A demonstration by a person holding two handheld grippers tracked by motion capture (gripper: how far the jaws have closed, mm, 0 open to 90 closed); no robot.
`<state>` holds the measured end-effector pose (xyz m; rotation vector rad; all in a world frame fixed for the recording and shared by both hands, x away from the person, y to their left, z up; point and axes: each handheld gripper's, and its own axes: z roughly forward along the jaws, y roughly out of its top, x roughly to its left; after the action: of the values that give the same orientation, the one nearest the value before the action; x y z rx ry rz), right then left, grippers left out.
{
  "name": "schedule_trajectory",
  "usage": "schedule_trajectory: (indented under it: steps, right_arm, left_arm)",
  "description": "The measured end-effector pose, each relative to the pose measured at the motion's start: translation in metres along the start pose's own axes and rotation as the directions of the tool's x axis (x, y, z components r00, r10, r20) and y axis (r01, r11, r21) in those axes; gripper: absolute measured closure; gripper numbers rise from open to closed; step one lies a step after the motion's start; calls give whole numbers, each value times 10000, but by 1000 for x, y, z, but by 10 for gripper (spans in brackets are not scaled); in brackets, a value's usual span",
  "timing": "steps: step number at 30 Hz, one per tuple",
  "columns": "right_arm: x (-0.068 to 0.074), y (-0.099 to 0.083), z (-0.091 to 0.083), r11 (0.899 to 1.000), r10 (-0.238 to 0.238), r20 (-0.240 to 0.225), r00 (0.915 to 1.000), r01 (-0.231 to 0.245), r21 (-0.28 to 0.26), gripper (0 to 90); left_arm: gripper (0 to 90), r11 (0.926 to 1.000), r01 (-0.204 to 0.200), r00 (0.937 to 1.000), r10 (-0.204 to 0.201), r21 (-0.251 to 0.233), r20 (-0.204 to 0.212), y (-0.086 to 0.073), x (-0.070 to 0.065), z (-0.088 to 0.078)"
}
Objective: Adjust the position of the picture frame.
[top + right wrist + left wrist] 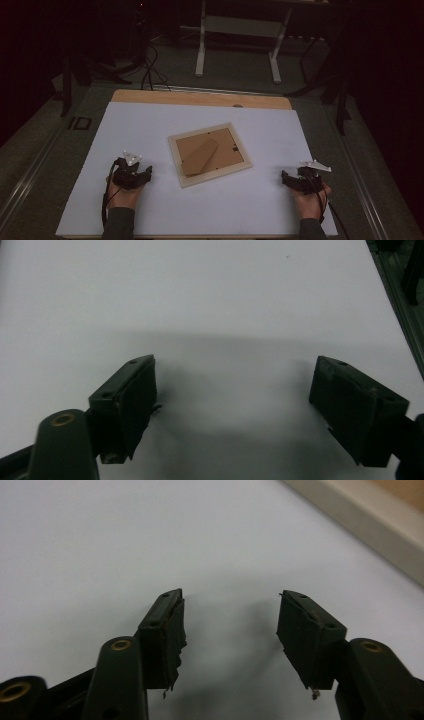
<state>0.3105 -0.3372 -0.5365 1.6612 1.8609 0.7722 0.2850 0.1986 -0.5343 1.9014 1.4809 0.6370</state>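
Left black two-jaw gripper and right black two-jaw gripper resting near white table's front corners, jaws apart, grasping nothing. Pale wooden picture frame, brown backing up, lying mid-table. Judged step: approach pending; next move calling for reach toward frame edges. Dark room, white desk legs beyond far edge.
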Motion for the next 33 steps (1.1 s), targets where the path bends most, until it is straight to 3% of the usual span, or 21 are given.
schedule_trajectory:
  steps: [2, 5, 8, 13, 16, 22, 25, 30, 33]
  right_arm:
    - [1, 1, -3, 9998, 27, -219, 9998, -31, -188, 318]
    - [2, 3, -5, 9995, -10, -327, 9995, -1, -327, 342]
    - [3, 5, -8, 9990, 13, -460, 9989, -33, -440, 342]
    - [3, 5, -9, 9987, 19, -608, 9982, -50, -511, 372]
    - [2, 4, -11, 9982, 95, -745, 9972, -139, -585, 434]
    - [1, 4, -16, 9973, 137, -898, 9959, -201, -712, 519]
    - [2, 5, -17, 9962, 156, -1006, 9948, -241, -838, 545]
    - [7, 9, -20, 9962, -4, -1278, 9918, -107, -862, 602]
    - [9, 12, -22, 9961, -125, -1365, 9906, 4, -887, 623]
  left_arm:
    - [494, 9998, 157, 9982, -151, -103, 578, 2, 0, -5]
    - [507, 9995, 301, 9957, -288, -135, 884, 2, -1, -7]
    - [506, 9997, 246, 9954, -240, -56, 923, 2, -3, -9]
    - [498, 9989, -6, 9924, 62, -459, 1227, 3, -7, -15]
    - [538, 9984, -150, 9867, 237, -552, 1607, 3, -10, -17]
    - [576, 9945, -698, 9794, 832, -780, 1840, 2, -18, -19]
    - [571, 9955, -522, 9752, 678, -788, 2109, 3, -19, -20]
    - [503, 9953, -460, 9733, 639, -851, 2206, 2, -21, -21]
    - [501, 9943, -600, 9700, 789, -879, 2299, 2, -23, -20]
